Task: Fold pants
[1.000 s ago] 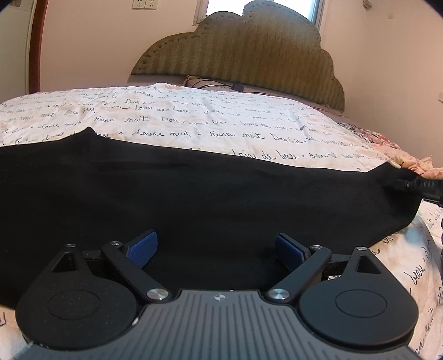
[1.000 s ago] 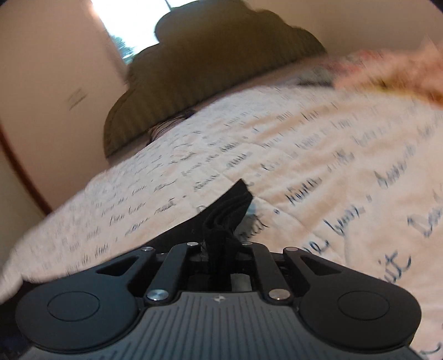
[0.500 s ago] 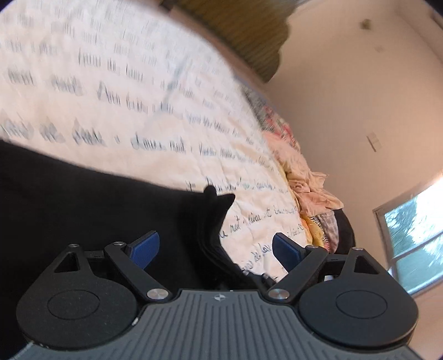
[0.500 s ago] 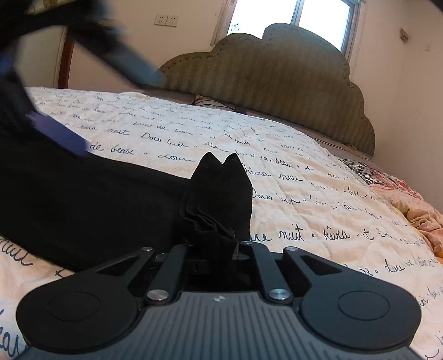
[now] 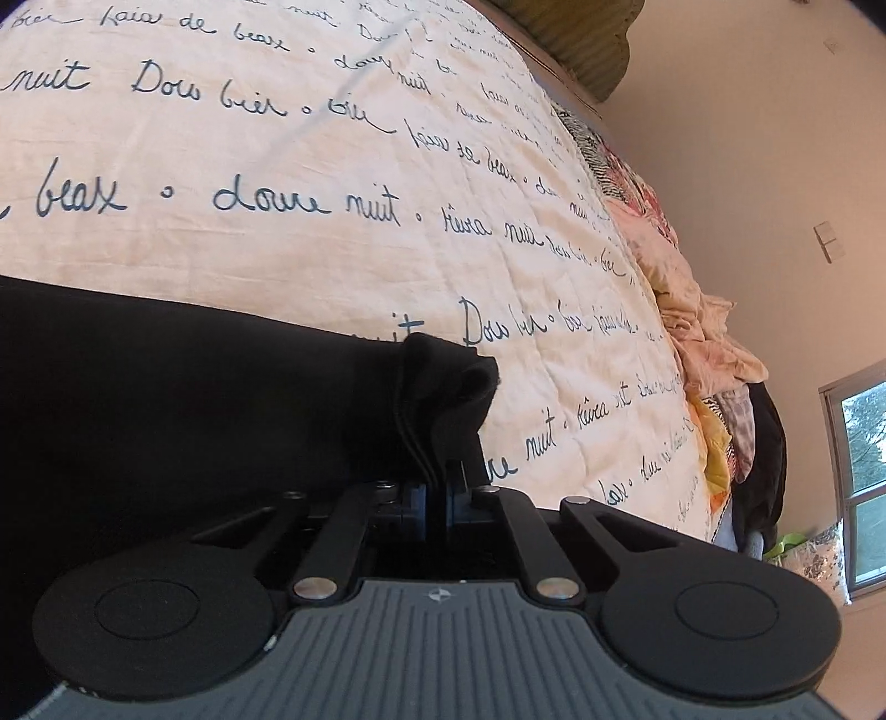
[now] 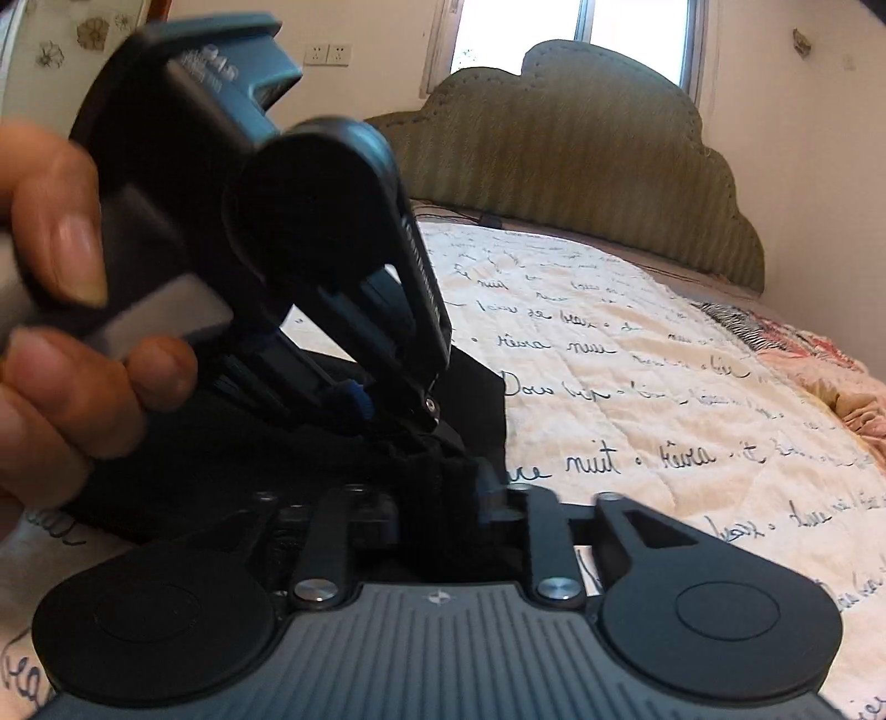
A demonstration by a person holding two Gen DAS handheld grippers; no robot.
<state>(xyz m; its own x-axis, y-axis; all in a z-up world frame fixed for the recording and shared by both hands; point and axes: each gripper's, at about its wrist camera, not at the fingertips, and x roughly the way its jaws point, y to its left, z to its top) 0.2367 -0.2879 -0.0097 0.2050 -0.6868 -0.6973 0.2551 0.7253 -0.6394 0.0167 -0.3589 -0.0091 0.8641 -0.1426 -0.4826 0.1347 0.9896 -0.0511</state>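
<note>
Room: bedroom with pale walls, an olive padded scalloped headboard (image 6: 581,166) in the upper middle of the right wrist frame, and a bright window (image 6: 554,27) above it.
Surface: cream quilted bedspread printed with blue handwriting (image 5: 332,166), filling most of both frames.
Right edge of bed: heap of pink and patterned crumpled laundry (image 5: 703,343), well apart from the work.
Task's thing: black soft fabric pants (image 5: 166,415), lying flat across the lower left of the left wrist frame, one end gathered into a layered bunch at lower centre.
Left claw (image 5: 437,487): pressed together on that bunch, pinching the stacked layers; half a second ago spread wide with nothing between the blue pads.
Left hand (image 6: 66,343): wrapped round the gripper body, blurred, at the left edge of the right wrist frame and tilted down into the bunch.
Right claw (image 6: 437,498): partly apart with black cloth between the fingers, wider than half a second ago; cannot tell whether any pinch remains.
Change: both tools now meeting at the same end of the garment, touching or nearly so.
Meaning, as a judgement: likely a handover of the gathered end from right to left, freeing the right to take another corner for the next fold.
Progress, as a judgement: partway, final fold not yet made.
</note>
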